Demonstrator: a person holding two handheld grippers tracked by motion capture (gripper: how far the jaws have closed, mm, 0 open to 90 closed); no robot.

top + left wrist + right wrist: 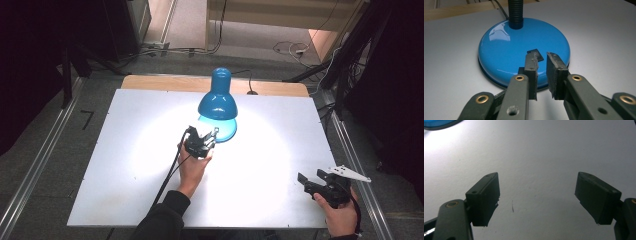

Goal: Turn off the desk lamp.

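A blue desk lamp stands lit at the table's far middle, its shade (218, 102) hanging over its round base (229, 131). My left gripper (212, 134) is at the near edge of that base (506, 52). Its jaws are drawn almost together with a thin slit and nothing between them, and their tips (542, 56) sit just short of a small black switch (537, 53) on the base top. The ribbed black neck (515, 12) rises behind. My right gripper (311, 176) rests at the front right, open (537, 182) over bare table, with an edge of the base (439, 123) far off.
The white table (125, 150) carries a bright pool of light around the lamp. A wooden strip (165, 82) runs along its far edge, where the lamp's cord (245, 75) leaves. Metal rails (35, 165) flank the table on the floor.
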